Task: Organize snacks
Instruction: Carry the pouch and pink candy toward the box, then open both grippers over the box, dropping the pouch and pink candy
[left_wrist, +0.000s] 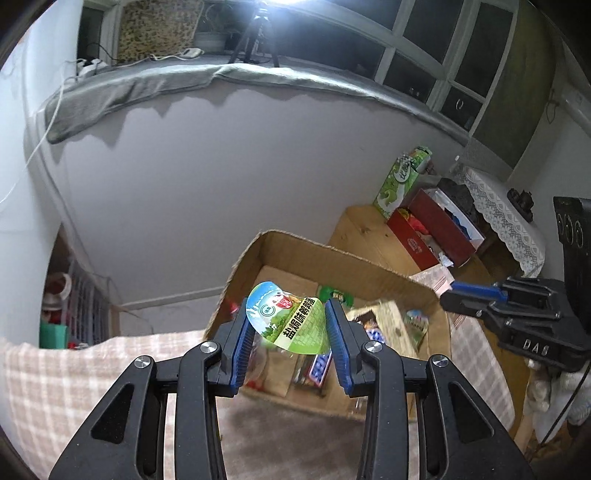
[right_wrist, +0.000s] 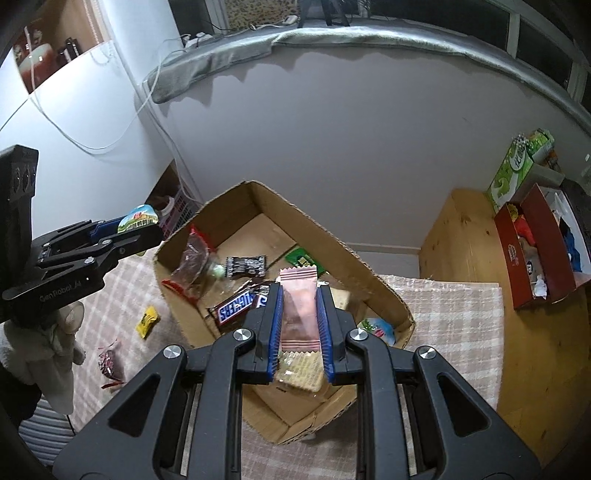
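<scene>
Left fingers pinching one green packet, right fingers one pink sachet

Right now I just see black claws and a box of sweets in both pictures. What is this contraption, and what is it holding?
They are two hand-held grabbers, not a robot; a person works one in each hand, and each carries a camera looking along its fingers. The left gripper pinches a green snack packet. The right gripper pinches a pink wrapper. Both are above an open cardboard box on a checked cloth, already holding a Snickers bar and other snacks. A yellow sweet lies on the cloth outside the box.
</scene>
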